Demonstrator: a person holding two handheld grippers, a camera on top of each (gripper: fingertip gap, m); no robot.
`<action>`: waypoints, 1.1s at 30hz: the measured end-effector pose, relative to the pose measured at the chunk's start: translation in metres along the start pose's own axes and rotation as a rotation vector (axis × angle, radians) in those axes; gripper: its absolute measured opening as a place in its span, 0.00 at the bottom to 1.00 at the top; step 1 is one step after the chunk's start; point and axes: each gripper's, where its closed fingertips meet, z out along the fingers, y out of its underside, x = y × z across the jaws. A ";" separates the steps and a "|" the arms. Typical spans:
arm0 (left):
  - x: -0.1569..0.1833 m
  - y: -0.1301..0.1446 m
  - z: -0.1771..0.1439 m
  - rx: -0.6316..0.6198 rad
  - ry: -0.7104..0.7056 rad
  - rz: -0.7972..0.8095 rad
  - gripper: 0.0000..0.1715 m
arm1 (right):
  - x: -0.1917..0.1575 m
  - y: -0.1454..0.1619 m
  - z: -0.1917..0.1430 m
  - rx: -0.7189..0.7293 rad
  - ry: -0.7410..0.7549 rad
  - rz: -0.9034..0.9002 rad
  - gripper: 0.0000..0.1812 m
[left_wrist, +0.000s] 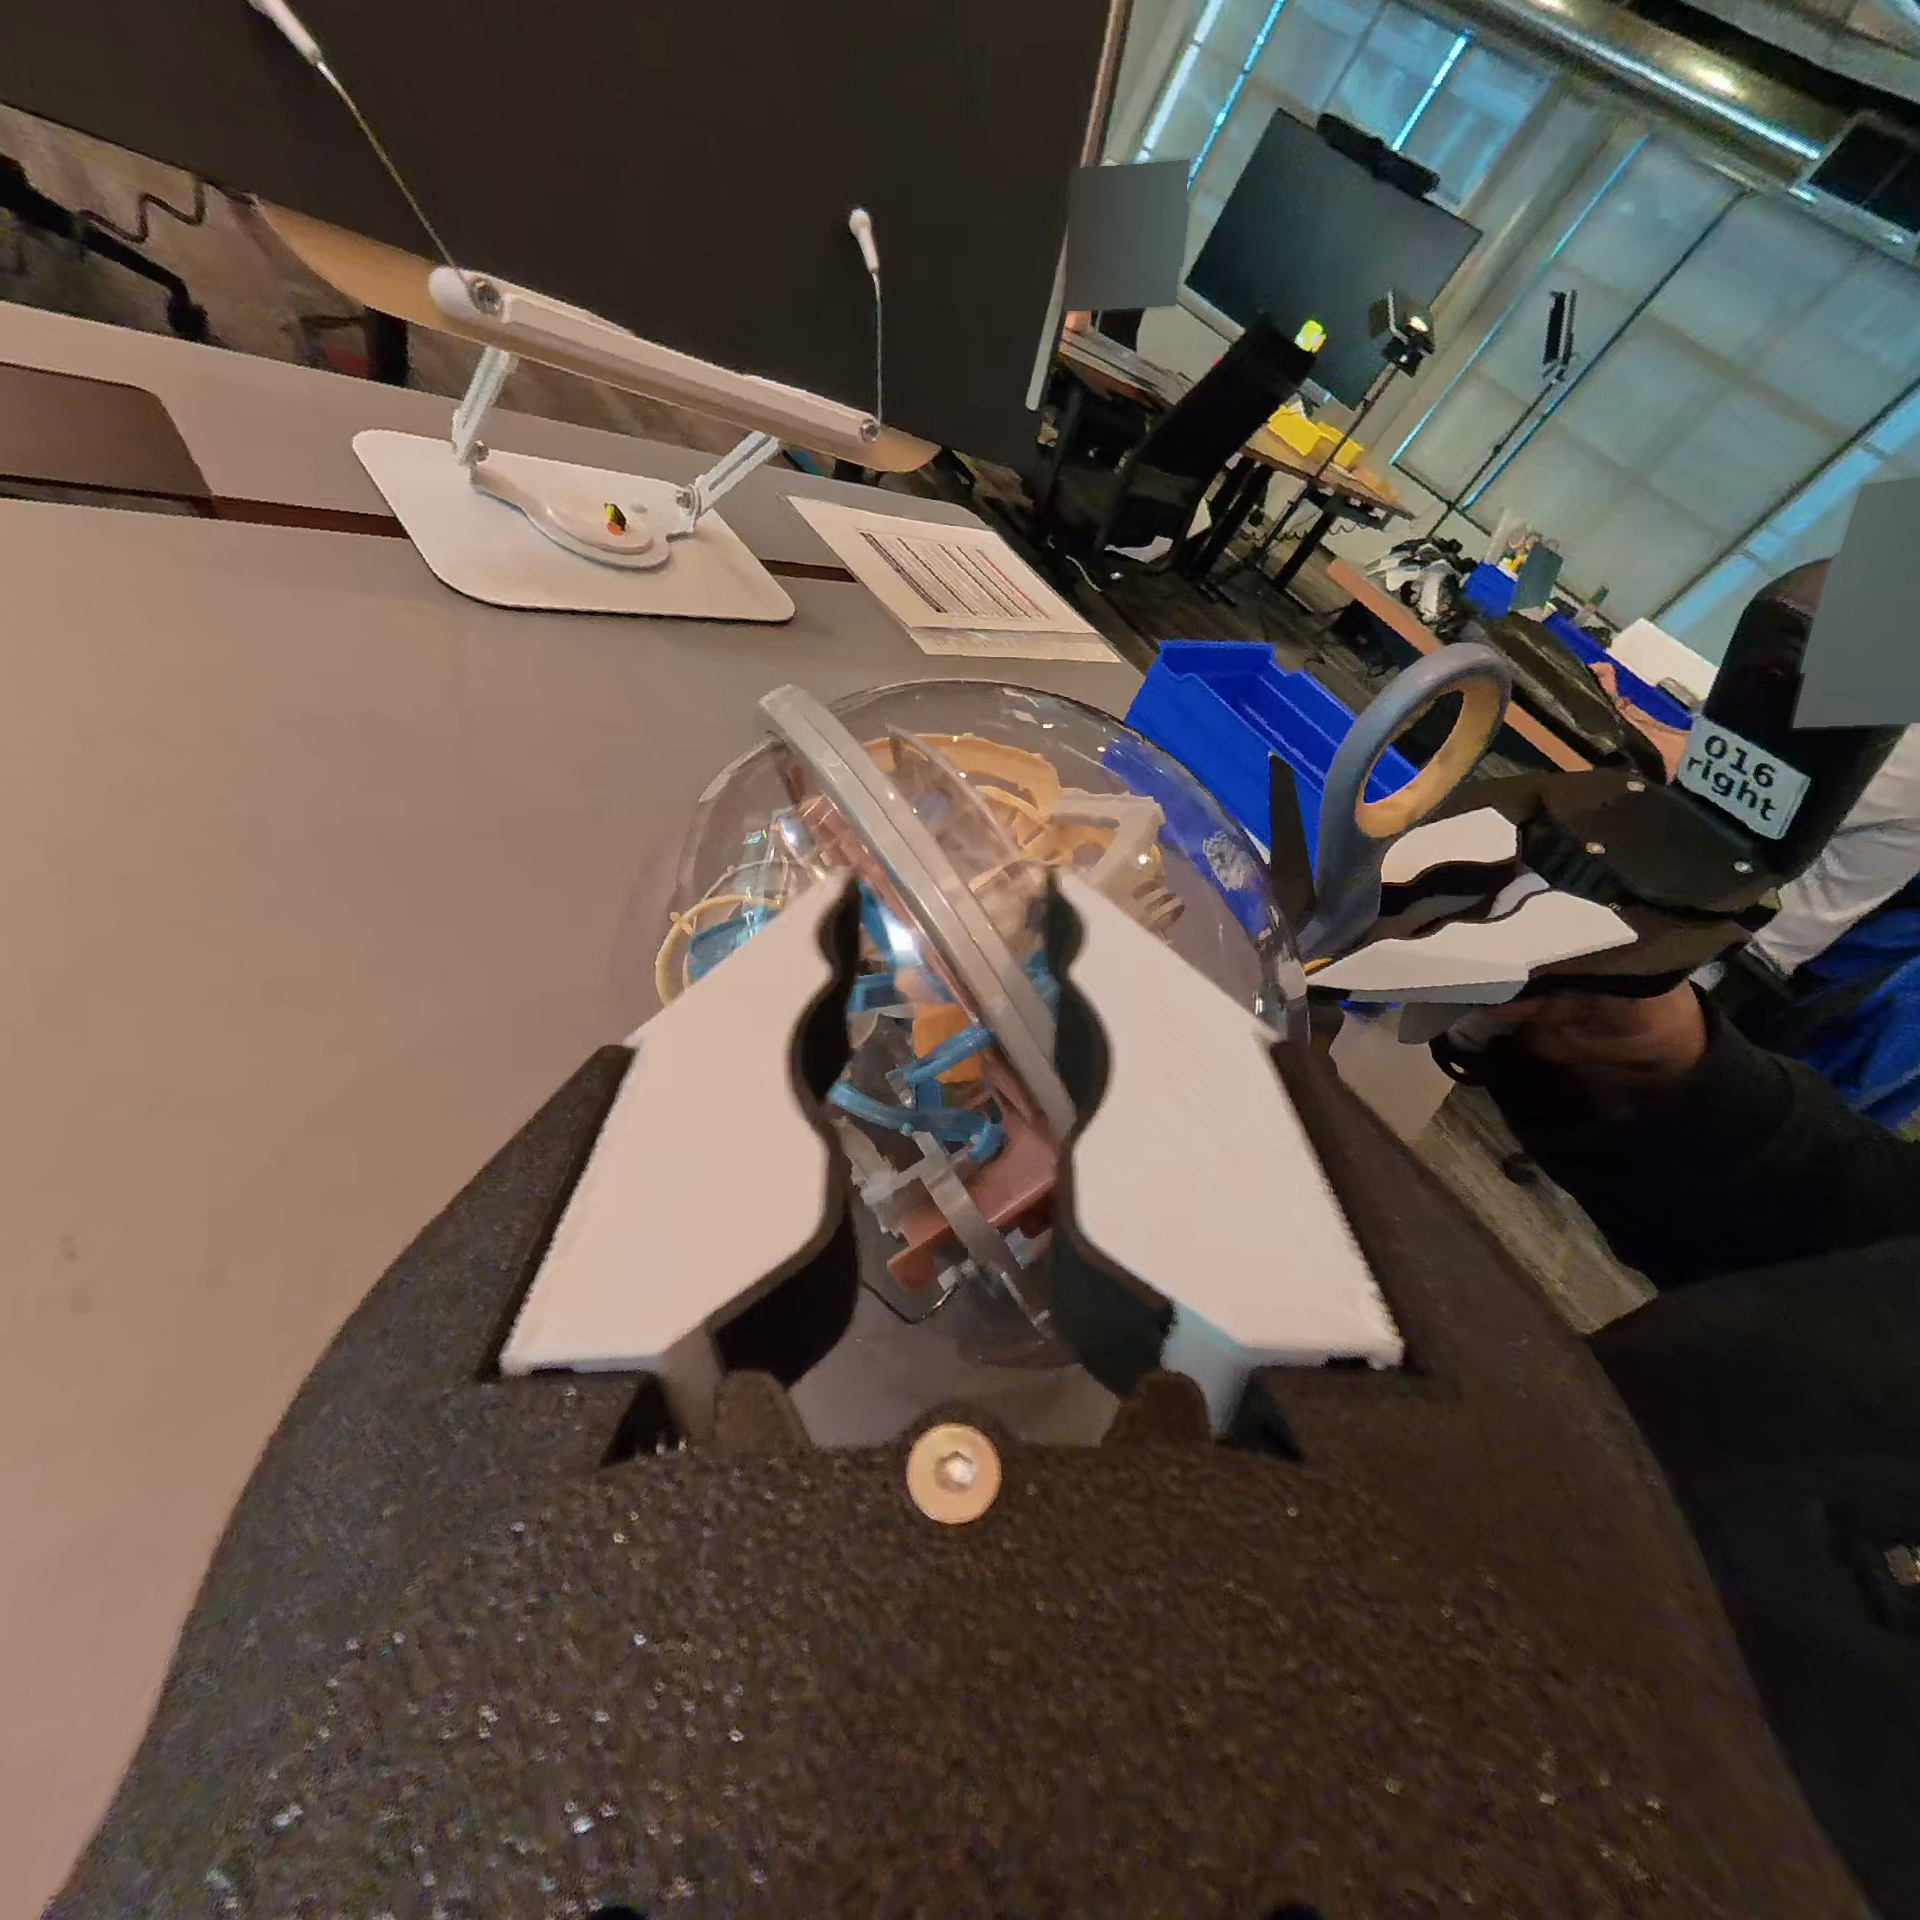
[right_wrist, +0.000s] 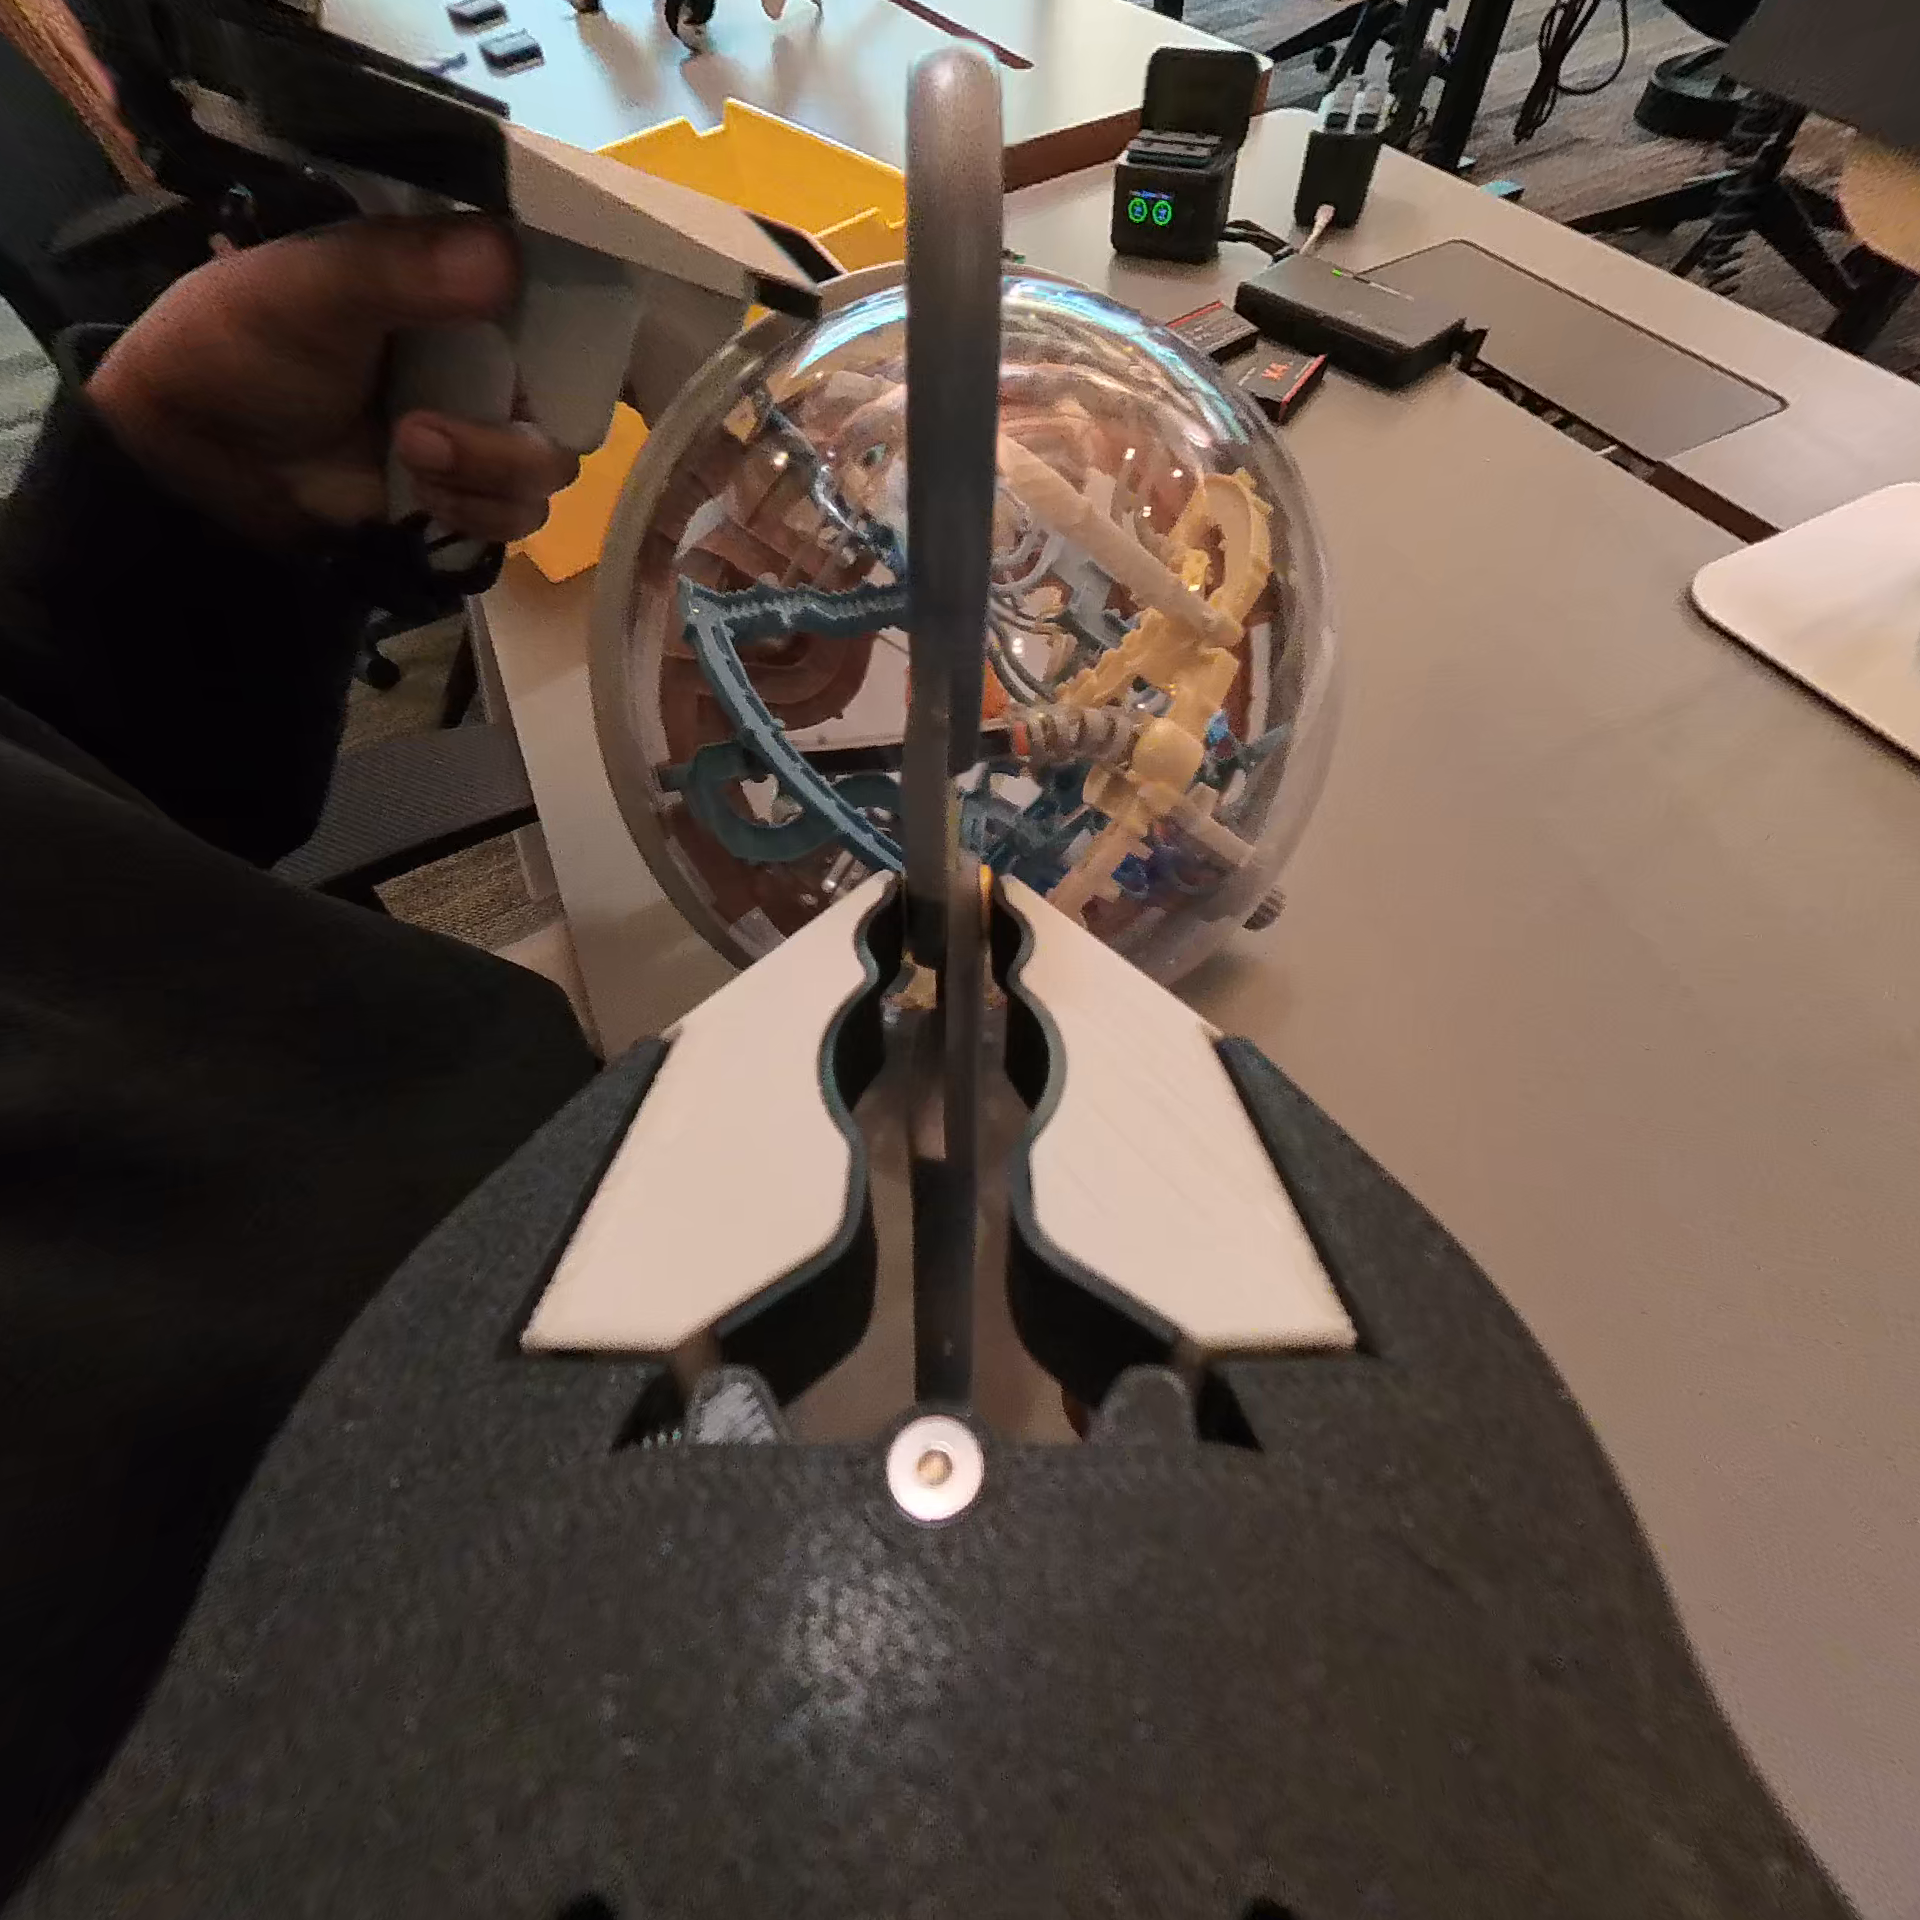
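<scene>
A clear maze ball with a grey rim and coloured tracks inside rests on the grey table near its edge. My left gripper is open over the ball, its fingers either side of the grey rim. In the right wrist view the left gripper reaches in from the upper left and its tip is at the top of the ball. My right gripper is shut on grey scissors, whose handle loop stands up in front of the ball. The left wrist view shows the right gripper beside the ball with the scissors.
A blue bin is beyond the table edge. A white stand on a flat base and a printed sheet lie farther back. A yellow bin, chargers, a black box and a white pad surround the ball.
</scene>
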 end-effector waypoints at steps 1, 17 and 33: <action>-0.002 -0.001 -0.001 0.010 -0.008 0.006 0.11 | -0.003 0.000 0.001 0.001 -0.012 0.003 0.08; -0.013 -0.020 0.002 0.097 -0.114 0.155 0.05 | 0.023 0.064 -0.021 -0.273 0.157 0.049 0.08; -0.018 -0.025 0.010 0.053 -0.203 0.296 0.06 | 0.025 0.069 0.006 -0.117 0.165 -0.072 0.09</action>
